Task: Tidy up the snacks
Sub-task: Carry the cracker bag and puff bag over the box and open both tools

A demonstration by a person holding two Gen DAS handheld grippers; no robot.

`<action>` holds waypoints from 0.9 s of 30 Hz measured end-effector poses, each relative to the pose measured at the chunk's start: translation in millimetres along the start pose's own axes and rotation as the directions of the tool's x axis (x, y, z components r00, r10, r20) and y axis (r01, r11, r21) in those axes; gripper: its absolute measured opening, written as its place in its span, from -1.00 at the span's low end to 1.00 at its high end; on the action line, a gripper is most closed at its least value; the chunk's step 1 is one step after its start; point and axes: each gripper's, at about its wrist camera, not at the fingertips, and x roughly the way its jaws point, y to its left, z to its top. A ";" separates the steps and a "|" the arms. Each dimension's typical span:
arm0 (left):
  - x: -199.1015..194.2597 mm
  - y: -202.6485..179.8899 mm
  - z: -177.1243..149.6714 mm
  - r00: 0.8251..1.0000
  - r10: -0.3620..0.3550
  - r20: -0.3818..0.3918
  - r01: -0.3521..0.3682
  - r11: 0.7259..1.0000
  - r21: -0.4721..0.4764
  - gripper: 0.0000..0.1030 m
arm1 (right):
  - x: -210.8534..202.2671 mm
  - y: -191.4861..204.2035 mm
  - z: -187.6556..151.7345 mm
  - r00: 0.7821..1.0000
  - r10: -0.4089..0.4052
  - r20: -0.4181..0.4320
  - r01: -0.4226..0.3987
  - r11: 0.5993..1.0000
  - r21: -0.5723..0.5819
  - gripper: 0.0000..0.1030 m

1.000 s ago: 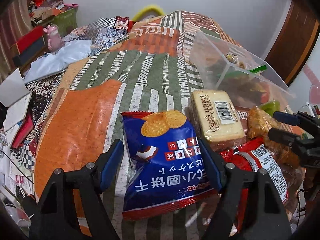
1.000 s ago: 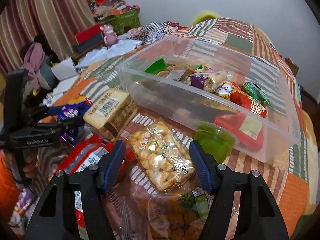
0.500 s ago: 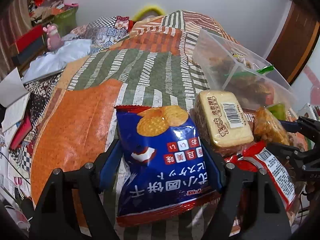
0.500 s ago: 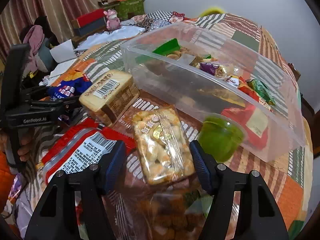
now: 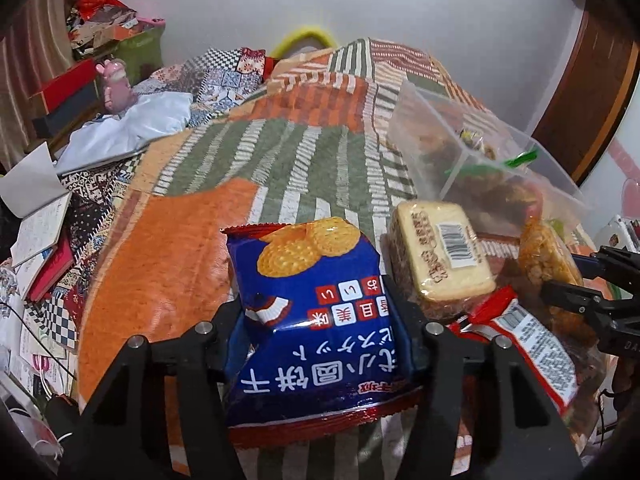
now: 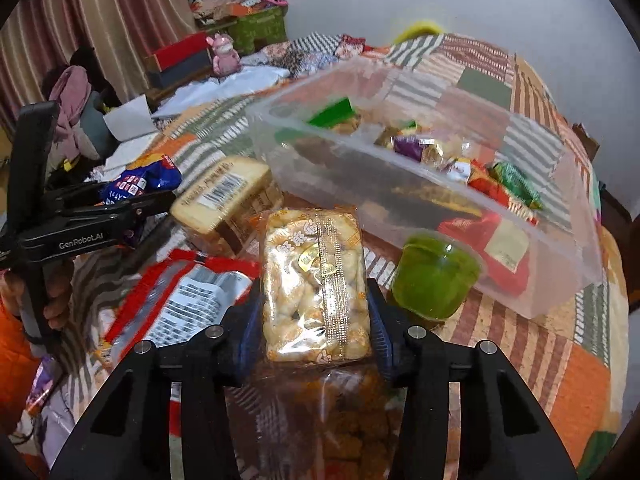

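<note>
A blue biscuit bag (image 5: 304, 280) sits between the fingers of my left gripper (image 5: 316, 320). Its jaws are closing and the pads press into the creased bag. My right gripper (image 6: 314, 320) is closing too, and its blue pads squeeze a clear pack of puffed snacks (image 6: 312, 272). Behind it stands a clear plastic bin (image 6: 540, 292) holding several wrapped snacks. A green jelly cup (image 6: 434, 276) rests against the bin. A barcoded cake pack (image 5: 440, 256) and a red bag (image 5: 532, 344) lie between the two grippers.
Everything lies on a patchwork quilt (image 5: 168, 272) in orange, green and white. Books and papers (image 5: 36, 236) are piled off its left edge, with a pink toy (image 5: 116, 84) and boxes behind. A hand (image 6: 56, 300) holds the left gripper's handle.
Both pairs of jaws have closed in from wide apart onto their packs. The blue bag now stands tilted up between the left fingers, and the snack pack sits deeper between the right fingers.
</note>
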 end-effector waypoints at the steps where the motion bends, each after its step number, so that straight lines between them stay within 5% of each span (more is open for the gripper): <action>1: -5.8 -1.0 1.6 1.000 0.008 0.013 -0.008 1.000 0.005 0.10 | -3.0 0.0 0.4 1.000 0.005 0.009 -0.005 1.000 0.004 -0.16; 10: -44.3 -18.8 21.5 0.995 -0.010 0.102 0.007 0.999 0.037 0.10 | -35.2 0.3 6.2 0.994 0.019 0.106 -0.020 1.000 0.007 -0.17; 27: -65.8 -107.2 82.6 0.968 -0.167 0.189 0.139 0.979 0.151 0.10 | -79.5 -49.0 24.2 0.962 -0.062 0.265 0.033 0.993 0.113 -0.17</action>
